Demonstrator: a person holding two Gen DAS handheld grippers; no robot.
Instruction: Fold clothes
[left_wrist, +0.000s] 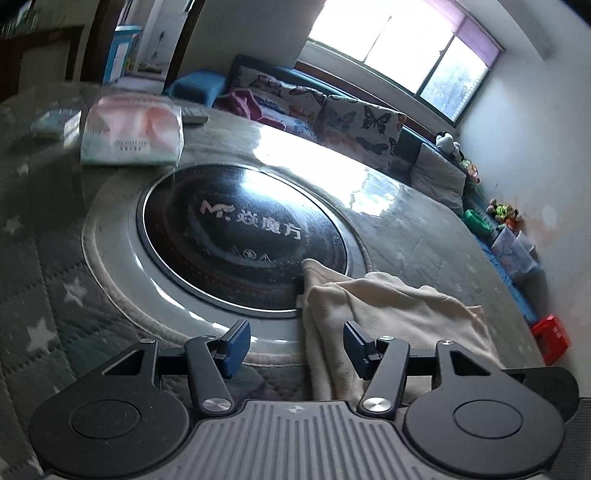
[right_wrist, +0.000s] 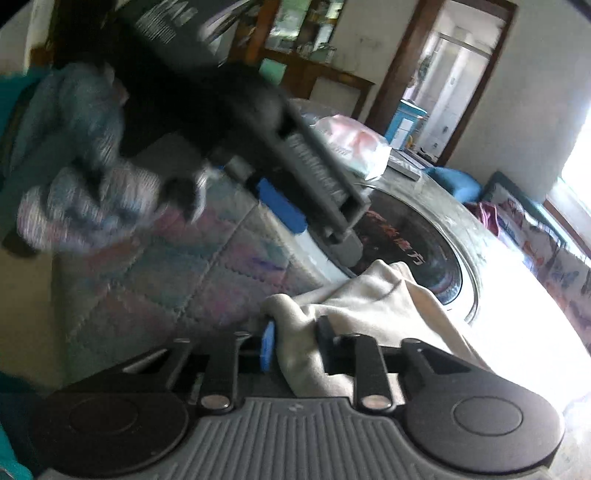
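A cream cloth (left_wrist: 391, 306) lies bunched on the round table, its upper corner lapping onto the black glass hotplate (left_wrist: 240, 229). My left gripper (left_wrist: 295, 345) hovers open over the cloth's left edge, nothing between its blue pads. In the right wrist view the same cream cloth (right_wrist: 369, 295) runs between the fingers of my right gripper (right_wrist: 295, 347), which is shut on a fold of it. The left gripper (right_wrist: 314, 184) shows there too, blurred, above the table, held by a hand in a patterned sleeve (right_wrist: 74, 184).
A pink-and-white plastic package (left_wrist: 133, 133) and a small box (left_wrist: 55, 123) sit at the table's far side. The quilted star-pattern table cover (left_wrist: 44, 280) rings the hotplate. A sofa with butterfly cushions (left_wrist: 332, 114) and toys lines the wall under the window.
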